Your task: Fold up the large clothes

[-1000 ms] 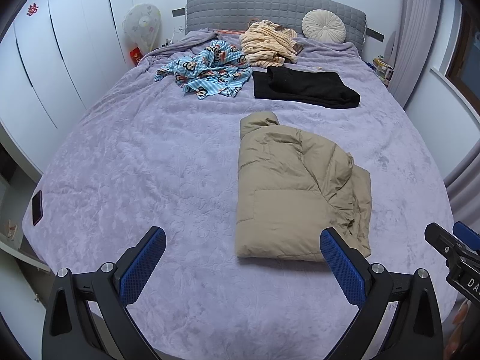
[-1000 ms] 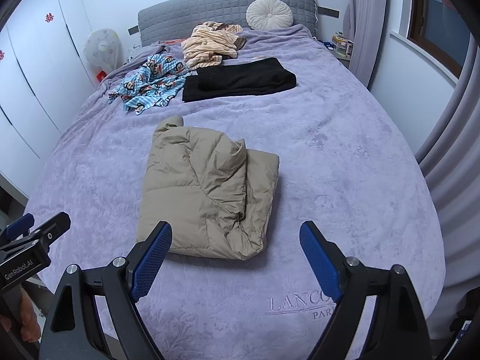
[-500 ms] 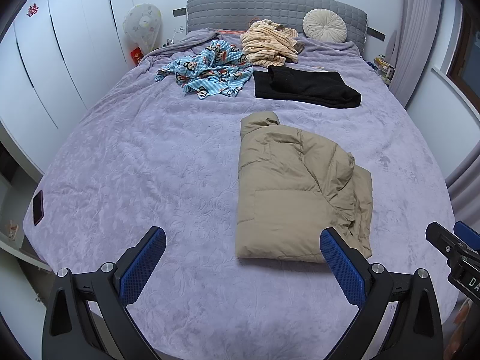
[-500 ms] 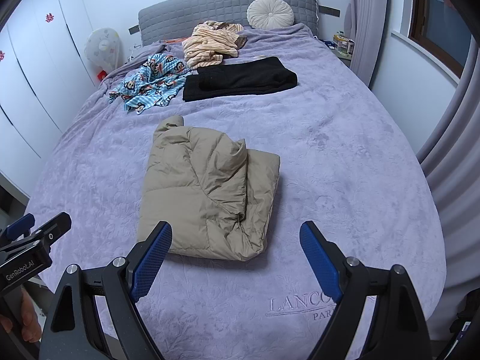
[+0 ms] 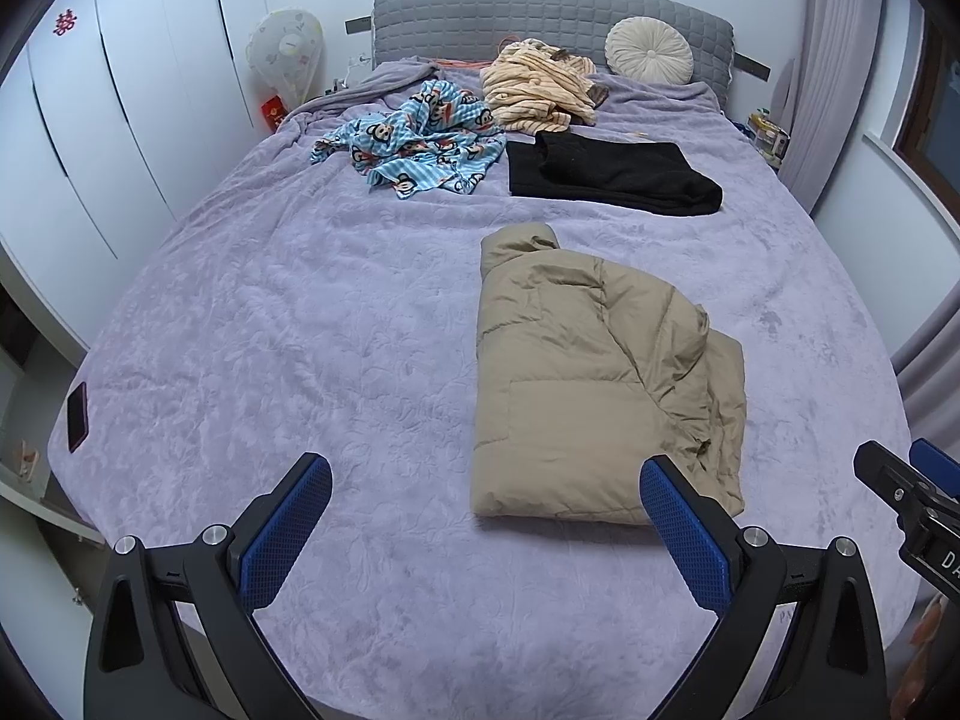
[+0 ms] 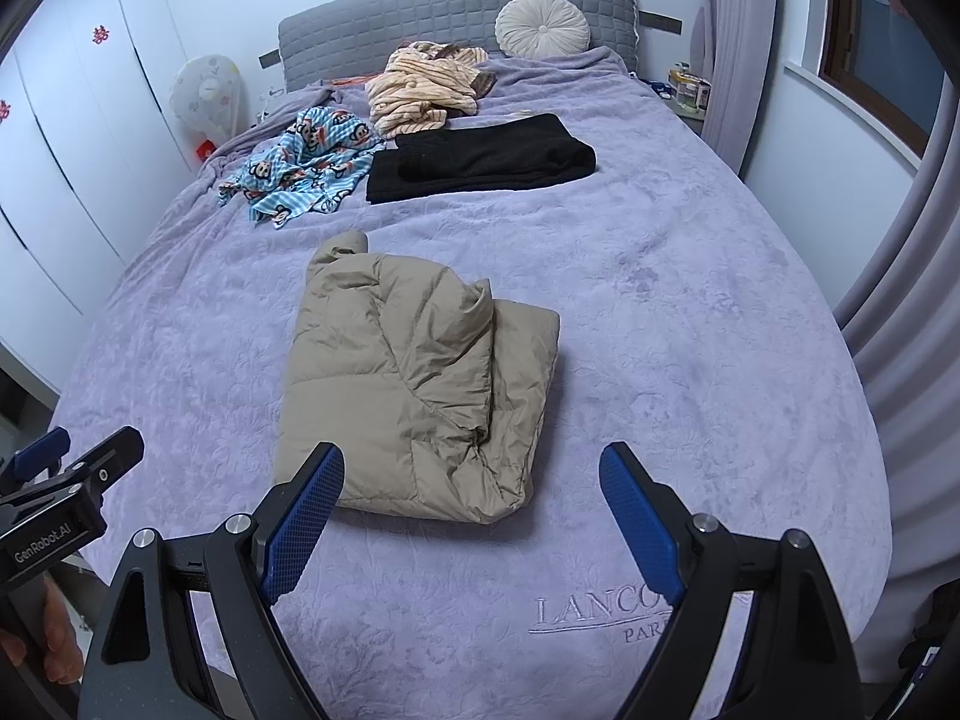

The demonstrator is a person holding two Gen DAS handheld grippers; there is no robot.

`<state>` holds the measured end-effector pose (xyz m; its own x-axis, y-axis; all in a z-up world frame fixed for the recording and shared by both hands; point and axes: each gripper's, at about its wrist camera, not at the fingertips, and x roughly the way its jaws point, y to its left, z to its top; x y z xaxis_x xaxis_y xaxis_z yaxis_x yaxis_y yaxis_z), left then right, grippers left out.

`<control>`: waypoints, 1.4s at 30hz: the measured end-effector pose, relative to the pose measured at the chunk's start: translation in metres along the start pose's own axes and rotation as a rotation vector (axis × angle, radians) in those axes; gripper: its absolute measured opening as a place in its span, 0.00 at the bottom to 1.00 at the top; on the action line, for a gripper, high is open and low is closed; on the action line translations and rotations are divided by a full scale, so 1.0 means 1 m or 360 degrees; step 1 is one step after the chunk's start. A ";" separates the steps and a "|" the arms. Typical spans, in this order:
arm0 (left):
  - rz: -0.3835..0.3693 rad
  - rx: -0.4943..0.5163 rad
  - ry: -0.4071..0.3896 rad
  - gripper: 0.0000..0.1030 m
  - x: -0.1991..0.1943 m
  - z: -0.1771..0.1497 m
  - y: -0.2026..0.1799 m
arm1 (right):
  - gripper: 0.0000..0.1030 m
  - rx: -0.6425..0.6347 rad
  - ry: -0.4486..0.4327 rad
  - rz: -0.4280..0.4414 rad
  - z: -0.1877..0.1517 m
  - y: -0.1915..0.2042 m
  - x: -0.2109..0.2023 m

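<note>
on purple bedspread [image 5: 300, 312], folded jacket [image 5: 588, 384]

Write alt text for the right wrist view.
A folded tan puffer jacket lies on a purple bedspread, just beyond the open, empty right gripper. Farther back lie folded black clothing, a crumpled blue cartoon-print garment and a striped cream one.

Nothing has shifted since the earlier pictures. The folded tan puffer jacket [image 5: 600, 384] lies exactly where it did on the bed [image 5: 300, 330].
</note>
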<state>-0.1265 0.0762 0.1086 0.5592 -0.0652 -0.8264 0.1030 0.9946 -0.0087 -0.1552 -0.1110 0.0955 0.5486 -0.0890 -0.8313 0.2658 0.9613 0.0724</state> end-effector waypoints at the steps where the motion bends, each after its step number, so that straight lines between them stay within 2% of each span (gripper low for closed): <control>1: -0.0001 0.0001 0.0000 1.00 0.000 0.000 -0.001 | 0.86 -0.0001 0.0001 0.0001 0.000 -0.001 0.000; 42: 0.0025 -0.0004 0.0005 1.00 0.005 0.004 0.008 | 0.86 -0.0002 0.0003 0.0001 -0.001 0.001 -0.001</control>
<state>-0.1197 0.0831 0.1064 0.5583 -0.0496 -0.8282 0.0925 0.9957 0.0028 -0.1557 -0.1095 0.0959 0.5473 -0.0877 -0.8323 0.2645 0.9616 0.0726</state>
